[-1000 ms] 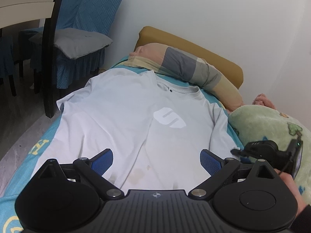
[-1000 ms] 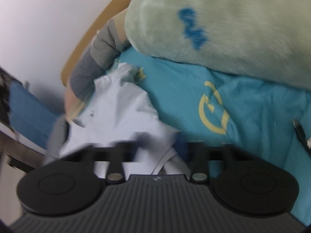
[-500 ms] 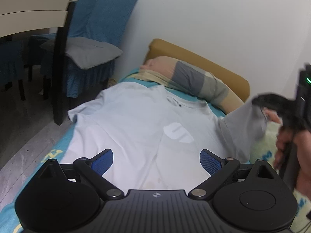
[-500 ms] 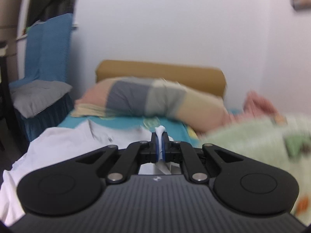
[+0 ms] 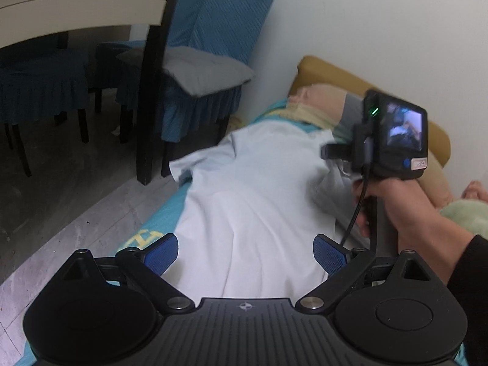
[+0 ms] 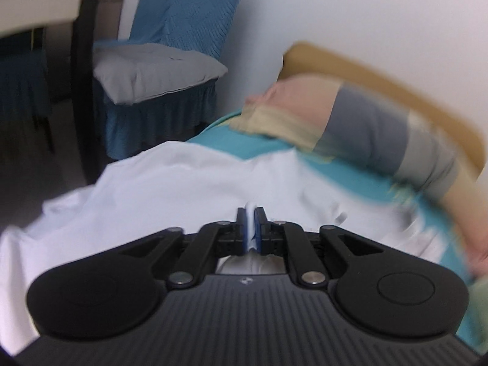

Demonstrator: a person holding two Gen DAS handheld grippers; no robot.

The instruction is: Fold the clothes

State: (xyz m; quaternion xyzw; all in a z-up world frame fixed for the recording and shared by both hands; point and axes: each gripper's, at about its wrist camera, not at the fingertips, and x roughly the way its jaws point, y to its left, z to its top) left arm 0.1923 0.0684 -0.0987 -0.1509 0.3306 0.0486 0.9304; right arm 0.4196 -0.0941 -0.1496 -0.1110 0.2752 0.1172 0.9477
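Observation:
A white T-shirt (image 5: 253, 195) lies spread on the teal bed sheet (image 5: 158, 222); its right side is folded over the middle. My left gripper (image 5: 245, 251) is open and empty, just above the shirt's lower hem. My right gripper (image 6: 251, 228) is shut on a pinch of the shirt's white cloth (image 6: 170, 189) and holds it above the shirt's upper part. The right gripper also shows in the left wrist view (image 5: 387, 140), over the shirt's right shoulder area.
A striped pillow (image 6: 381, 125) lies at the head of the bed against a tan headboard (image 5: 335, 73). A blue-covered chair with a grey cushion (image 5: 201, 73) and a dark table leg (image 5: 149, 116) stand left of the bed. A green blanket (image 5: 469, 213) lies at the right.
My right gripper closed on the shirt's right edge and carried it up and leftward over the shirt, covering the chest logo. My left gripper stayed open and drifted slightly left.

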